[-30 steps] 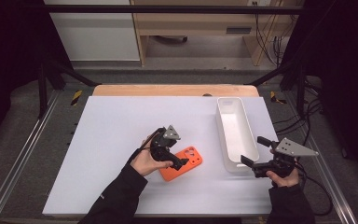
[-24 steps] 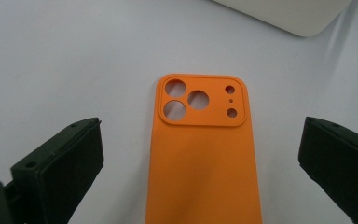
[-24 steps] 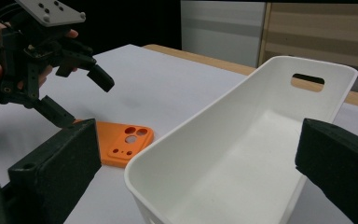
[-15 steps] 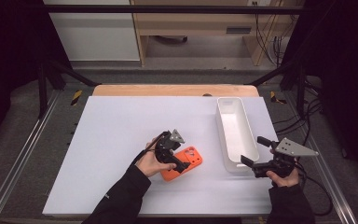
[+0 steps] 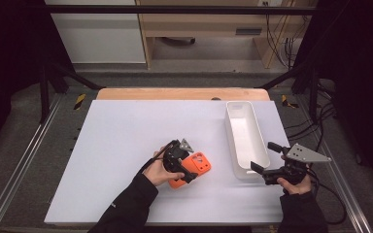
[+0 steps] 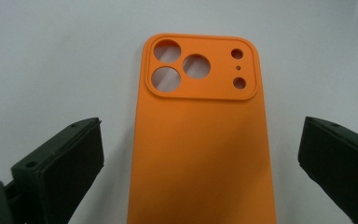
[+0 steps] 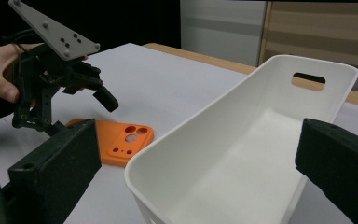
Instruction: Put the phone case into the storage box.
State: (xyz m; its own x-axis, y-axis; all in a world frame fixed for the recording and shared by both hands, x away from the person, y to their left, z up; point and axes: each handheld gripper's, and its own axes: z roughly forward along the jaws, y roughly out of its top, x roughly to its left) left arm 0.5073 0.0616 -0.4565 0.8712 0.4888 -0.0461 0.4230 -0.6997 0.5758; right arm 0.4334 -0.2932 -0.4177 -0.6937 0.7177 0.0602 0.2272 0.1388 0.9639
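An orange phone case (image 5: 200,164) lies flat on the white table, camera cutouts facing away from the person. My left gripper (image 5: 186,168) hovers right over it, open, one jaw on each side of the case (image 6: 200,140) and neither touching it. My right gripper (image 5: 266,156) is open at the near end of a long white bin (image 5: 233,141), with nothing between its jaws. The right gripper view looks along that gripper (image 7: 196,172) into the empty bin (image 7: 205,116). Beyond the bin it shows the case (image 7: 126,140) and the left gripper (image 7: 70,109) above it.
The white table top (image 5: 126,145) has open room to the left and behind the case. A wooden strip (image 5: 175,93) runs along its far edge. Metal frame rails (image 5: 24,160) flank the table, and cables (image 5: 330,194) trail at the right.
My left gripper has shifted slightly right and down, closer over the orange case. The right gripper and the bin have not moved.
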